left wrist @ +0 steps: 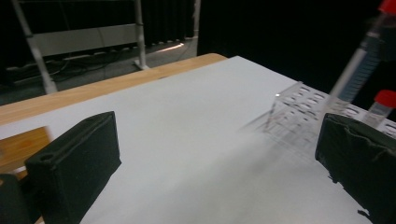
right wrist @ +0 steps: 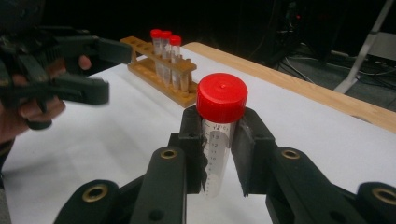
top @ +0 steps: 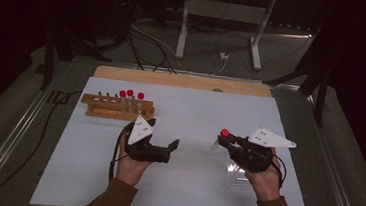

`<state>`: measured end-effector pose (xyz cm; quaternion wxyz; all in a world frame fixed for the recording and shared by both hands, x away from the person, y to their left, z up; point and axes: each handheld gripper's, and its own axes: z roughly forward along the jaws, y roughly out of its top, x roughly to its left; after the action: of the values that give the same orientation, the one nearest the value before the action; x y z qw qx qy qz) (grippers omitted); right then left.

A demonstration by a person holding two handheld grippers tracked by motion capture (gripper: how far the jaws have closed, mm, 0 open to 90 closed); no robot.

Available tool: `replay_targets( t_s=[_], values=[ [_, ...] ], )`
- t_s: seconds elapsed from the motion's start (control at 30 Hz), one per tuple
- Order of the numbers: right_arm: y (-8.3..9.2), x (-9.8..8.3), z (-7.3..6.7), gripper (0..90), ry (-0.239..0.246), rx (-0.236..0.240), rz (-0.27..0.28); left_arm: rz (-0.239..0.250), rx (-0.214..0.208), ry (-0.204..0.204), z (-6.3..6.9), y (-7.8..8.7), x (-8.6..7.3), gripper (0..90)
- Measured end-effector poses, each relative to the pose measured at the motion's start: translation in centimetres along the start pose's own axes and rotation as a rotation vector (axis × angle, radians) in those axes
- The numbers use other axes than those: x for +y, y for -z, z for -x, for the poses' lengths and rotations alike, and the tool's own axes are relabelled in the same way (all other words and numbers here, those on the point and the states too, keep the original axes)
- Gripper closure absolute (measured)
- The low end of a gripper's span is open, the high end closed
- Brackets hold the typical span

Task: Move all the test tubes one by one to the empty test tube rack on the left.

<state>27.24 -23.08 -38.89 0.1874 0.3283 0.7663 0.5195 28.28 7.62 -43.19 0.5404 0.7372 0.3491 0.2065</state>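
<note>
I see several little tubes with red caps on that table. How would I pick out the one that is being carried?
Start at the white table, then go to its right side, where the person's right hand holds a black right gripper. Clamped between its jaws is a clear red-capped tube with printed scale marks. The other three tubes stand in the wooden rack at the far left; this one is off the table.
</note>
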Motion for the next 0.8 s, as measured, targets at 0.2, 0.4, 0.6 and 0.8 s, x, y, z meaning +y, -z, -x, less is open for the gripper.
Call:
replay_targets(
  t_s=[0.2, 0.4, 0.6, 0.8],
  values=[
    [-1.1, 0.3, -0.3, 74.5, 0.003, 0.015, -0.014, -0.021, -0.049, -0.035, 1.9, -1.6, 0.1, 2.5],
    [-1.9, 0.5, -0.7, 74.5, 0.006, 0.034, -0.022, -0.022, -0.081, -0.072, 3.5, -2.8, 0.1, 6.4],
    [-2.5, 0.7, -1.3, 74.5, 0.015, 0.053, -0.030, -0.019, -0.111, -0.096, 4.6, -3.6, 0.3, 17.7],
    [-2.9, 0.7, -1.7, 74.5, 0.023, 0.069, -0.038, -0.005, -0.122, -0.129, 5.3, -3.8, 0.4, 39.4]
  ],
)
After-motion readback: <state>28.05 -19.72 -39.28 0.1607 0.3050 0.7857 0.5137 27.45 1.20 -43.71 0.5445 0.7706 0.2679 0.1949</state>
